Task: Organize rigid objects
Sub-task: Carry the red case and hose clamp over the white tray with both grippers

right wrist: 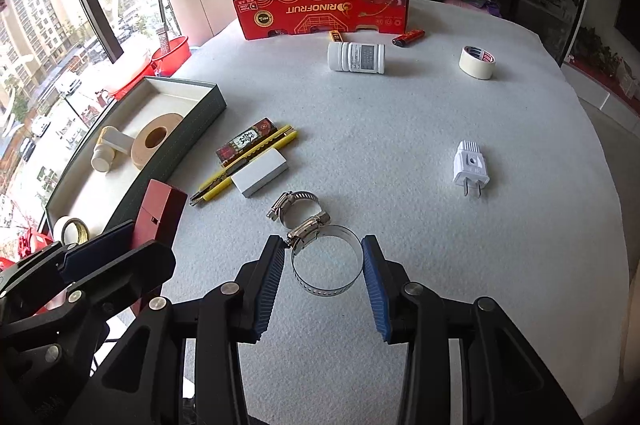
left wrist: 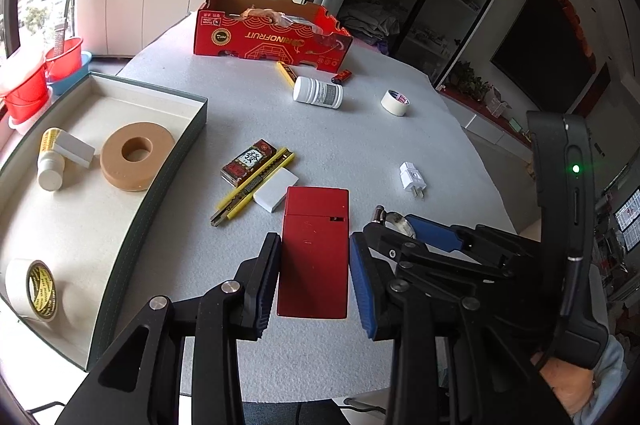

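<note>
My left gripper is shut on a flat red box, held lengthwise between its pads above the grey table; the same red box shows at the lower left of the right wrist view. My right gripper is shut on a large metal hose clamp, its ring spanning the blue pads and its screw housing against the left pad. A smaller hose clamp lies on the table just beyond. The green-walled tray at the left holds a brown tape roll, a white bottle and a taped roll.
On the table lie a yellow utility knife, a white block, a patterned small box, a white plug, a white pill bottle, a masking tape roll and a red lighter. A red cardboard box stands at the far edge.
</note>
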{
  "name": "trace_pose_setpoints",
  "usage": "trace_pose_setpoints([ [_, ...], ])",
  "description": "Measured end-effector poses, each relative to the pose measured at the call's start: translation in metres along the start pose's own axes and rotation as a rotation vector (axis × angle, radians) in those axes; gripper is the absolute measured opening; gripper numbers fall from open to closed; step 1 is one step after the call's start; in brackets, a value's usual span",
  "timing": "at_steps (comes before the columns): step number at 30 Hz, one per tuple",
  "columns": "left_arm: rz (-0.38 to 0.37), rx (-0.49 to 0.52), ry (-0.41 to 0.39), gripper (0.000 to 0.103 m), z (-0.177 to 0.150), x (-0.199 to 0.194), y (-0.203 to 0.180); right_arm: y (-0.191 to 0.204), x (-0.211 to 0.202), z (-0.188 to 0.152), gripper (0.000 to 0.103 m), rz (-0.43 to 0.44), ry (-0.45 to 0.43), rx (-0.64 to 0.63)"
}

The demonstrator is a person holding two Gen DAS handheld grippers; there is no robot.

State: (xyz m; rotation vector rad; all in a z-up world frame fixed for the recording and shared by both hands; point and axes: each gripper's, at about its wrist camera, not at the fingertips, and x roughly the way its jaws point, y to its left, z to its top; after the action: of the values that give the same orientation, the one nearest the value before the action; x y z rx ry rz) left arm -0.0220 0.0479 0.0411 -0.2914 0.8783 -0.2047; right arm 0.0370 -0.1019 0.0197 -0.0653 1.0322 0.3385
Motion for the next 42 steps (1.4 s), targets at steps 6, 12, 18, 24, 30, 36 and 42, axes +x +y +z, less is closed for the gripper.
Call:
trace_pose_setpoints([
  [6,0.025,-0.037,-0.03,0.037,0.006,-0.009,0.016,0.018,0.004,0.01,0.041,0.023,0.003,-0.035],
  [12,0.058,-0.075,-0.064,0.037,0.015,-0.02,0.033,0.035,0.003,0.023,0.041,0.048,-0.013,-0.069],
  [18,0.128,-0.135,-0.137,0.037,0.023,-0.036,0.057,0.052,0.003,0.036,0.041,0.065,-0.031,-0.108],
  [24,0.189,-0.19,-0.174,0.037,0.027,-0.048,0.086,0.072,0.005,0.049,0.041,0.084,-0.042,-0.152],
  [30,0.242,-0.24,-0.192,0.037,0.027,-0.053,0.111,0.091,0.009,0.058,0.041,0.102,-0.046,-0.193],
  [36,0.309,-0.27,-0.209,0.037,0.025,-0.058,0.133,0.109,0.015,0.068,0.041,0.129,-0.045,-0.222],
  [42,0.378,-0.301,-0.211,0.037,0.022,-0.06,0.157,0.126,0.025,0.079,0.041,0.155,-0.028,-0.241],
])
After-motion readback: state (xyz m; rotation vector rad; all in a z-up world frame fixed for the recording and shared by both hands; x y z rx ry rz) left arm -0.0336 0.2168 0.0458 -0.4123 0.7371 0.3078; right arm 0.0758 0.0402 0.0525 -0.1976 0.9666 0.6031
